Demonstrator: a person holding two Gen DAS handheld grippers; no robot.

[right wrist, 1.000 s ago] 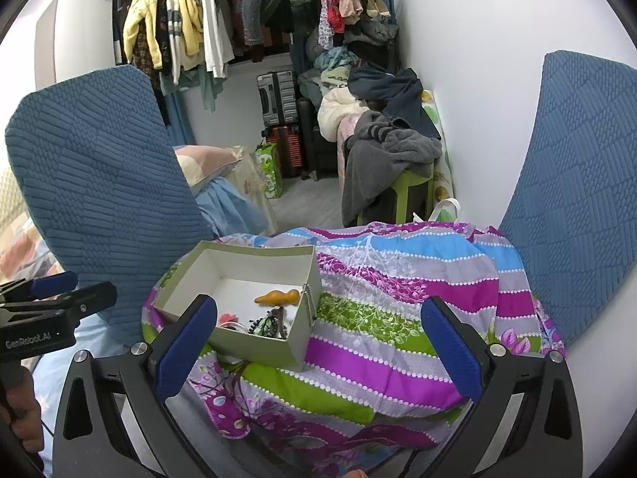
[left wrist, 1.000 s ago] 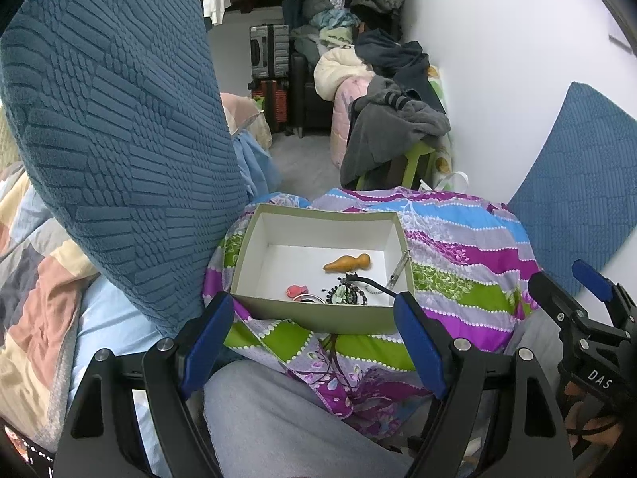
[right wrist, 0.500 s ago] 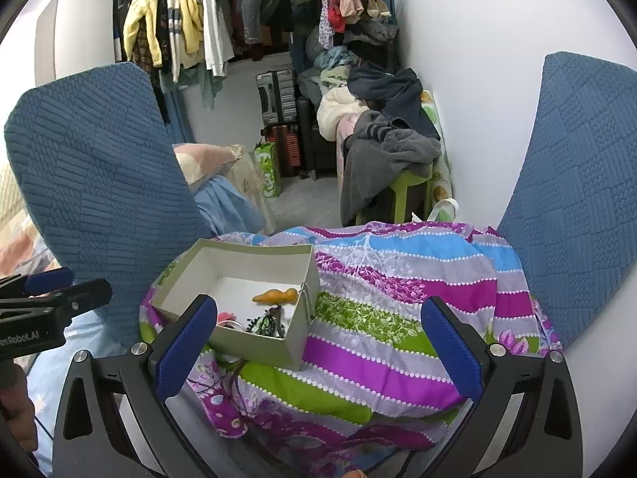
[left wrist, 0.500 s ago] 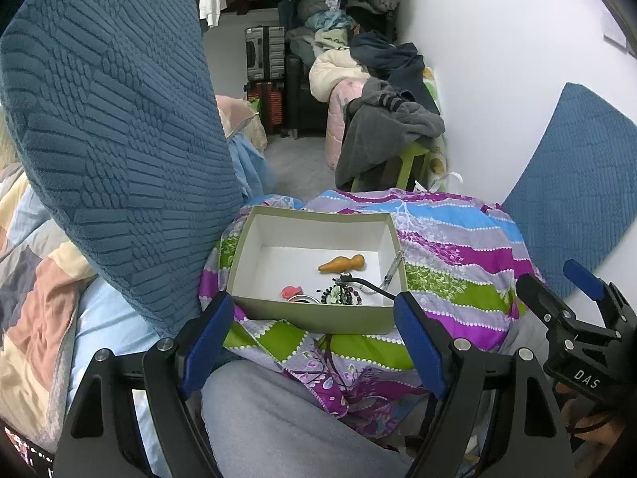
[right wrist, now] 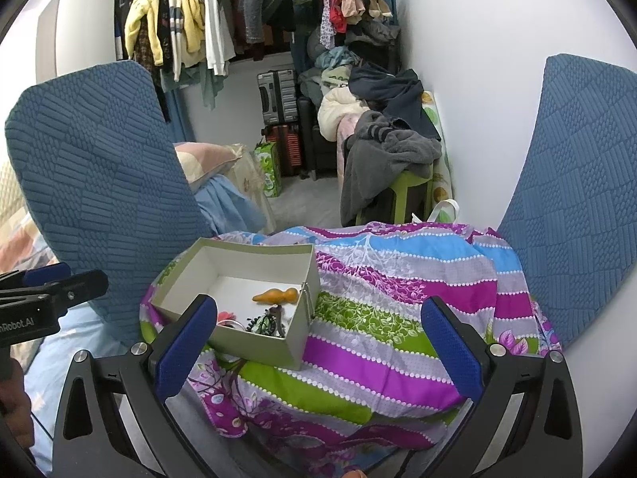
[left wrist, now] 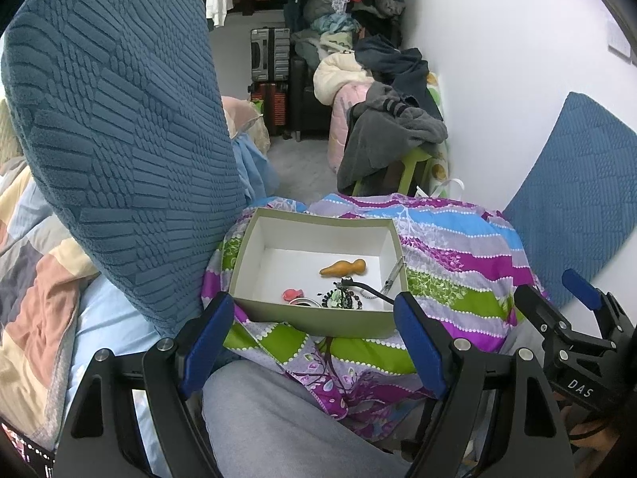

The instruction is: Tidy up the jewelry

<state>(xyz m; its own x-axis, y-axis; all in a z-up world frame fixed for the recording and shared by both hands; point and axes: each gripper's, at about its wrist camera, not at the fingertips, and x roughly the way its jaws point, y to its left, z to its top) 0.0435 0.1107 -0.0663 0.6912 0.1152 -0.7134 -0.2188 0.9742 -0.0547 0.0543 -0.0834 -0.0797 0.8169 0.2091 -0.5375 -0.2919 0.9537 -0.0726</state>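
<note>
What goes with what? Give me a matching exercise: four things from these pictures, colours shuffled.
Things:
1. gourd-shaped piece
2. box, outer wall
3. small flower piece
4. stool

Colours:
A. pink
B. bright green
C. orange
D. olive

Pairs: 1-C, 2-D, 3-A, 4-B

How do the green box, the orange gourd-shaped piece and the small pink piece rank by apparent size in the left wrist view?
1. Green box, by far the largest.
2. Orange gourd-shaped piece.
3. Small pink piece, the smallest, though it is partly hidden by the box's near wall.
</note>
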